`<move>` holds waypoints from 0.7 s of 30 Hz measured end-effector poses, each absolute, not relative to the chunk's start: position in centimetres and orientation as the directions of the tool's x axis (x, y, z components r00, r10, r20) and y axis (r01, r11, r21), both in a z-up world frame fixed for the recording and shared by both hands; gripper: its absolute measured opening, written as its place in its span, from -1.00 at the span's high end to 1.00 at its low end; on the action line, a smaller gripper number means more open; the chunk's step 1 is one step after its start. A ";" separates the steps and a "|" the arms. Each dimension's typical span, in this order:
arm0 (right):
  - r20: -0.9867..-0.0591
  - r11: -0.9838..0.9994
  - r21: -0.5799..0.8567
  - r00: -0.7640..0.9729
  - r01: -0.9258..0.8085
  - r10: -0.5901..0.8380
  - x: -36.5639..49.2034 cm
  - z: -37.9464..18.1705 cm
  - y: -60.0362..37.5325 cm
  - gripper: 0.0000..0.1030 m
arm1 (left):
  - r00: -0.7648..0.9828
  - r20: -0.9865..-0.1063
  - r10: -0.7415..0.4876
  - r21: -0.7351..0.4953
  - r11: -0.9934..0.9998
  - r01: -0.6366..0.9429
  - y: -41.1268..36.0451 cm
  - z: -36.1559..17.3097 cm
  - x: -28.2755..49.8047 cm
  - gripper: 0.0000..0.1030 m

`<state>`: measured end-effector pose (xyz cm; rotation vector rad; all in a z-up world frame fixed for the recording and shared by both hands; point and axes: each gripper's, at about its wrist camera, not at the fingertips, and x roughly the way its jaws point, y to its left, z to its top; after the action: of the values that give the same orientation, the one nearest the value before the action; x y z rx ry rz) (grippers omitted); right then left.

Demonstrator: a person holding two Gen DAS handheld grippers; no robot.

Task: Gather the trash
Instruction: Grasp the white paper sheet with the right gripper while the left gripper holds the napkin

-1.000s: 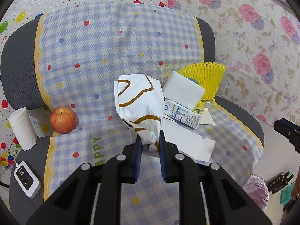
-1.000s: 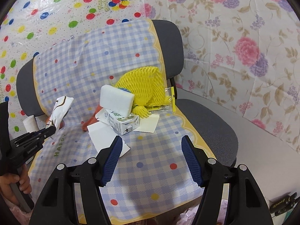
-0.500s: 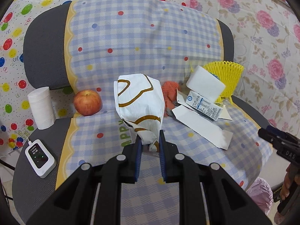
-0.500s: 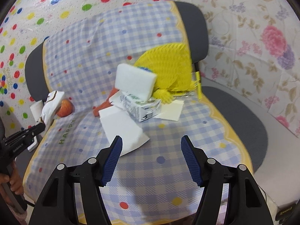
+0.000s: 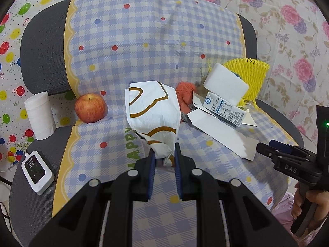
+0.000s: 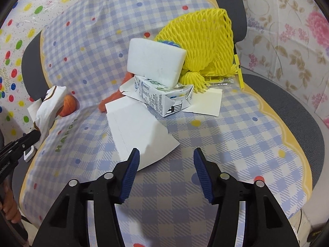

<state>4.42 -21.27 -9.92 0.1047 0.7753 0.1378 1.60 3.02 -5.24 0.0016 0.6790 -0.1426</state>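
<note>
apple shows whole only leftward; left tongs pinch paper bag, right tongs gape empty.

Setting: probably a home room — grey office chair draped in a checked party cloth, floral wallpaper, balloon-print sheet, apple, toilet roll — litter piled on the seat.

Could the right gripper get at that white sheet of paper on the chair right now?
Probably yes: the right gripper is open, and the white paper lies flat just ahead of its fingers with nothing between them.
</note>
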 end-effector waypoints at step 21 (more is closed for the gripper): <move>-0.660 0.992 0.107 0.741 -0.072 0.125 5.7 -11.6 -18.9 0.64 | 0.754 -0.646 -0.122 -0.039 0.991 0.126 2.8 -6.2 2.0 0.71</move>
<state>5.69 -18.93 -11.62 0.0758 0.7287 0.1084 2.02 2.84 -6.21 0.0073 0.7038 -0.1353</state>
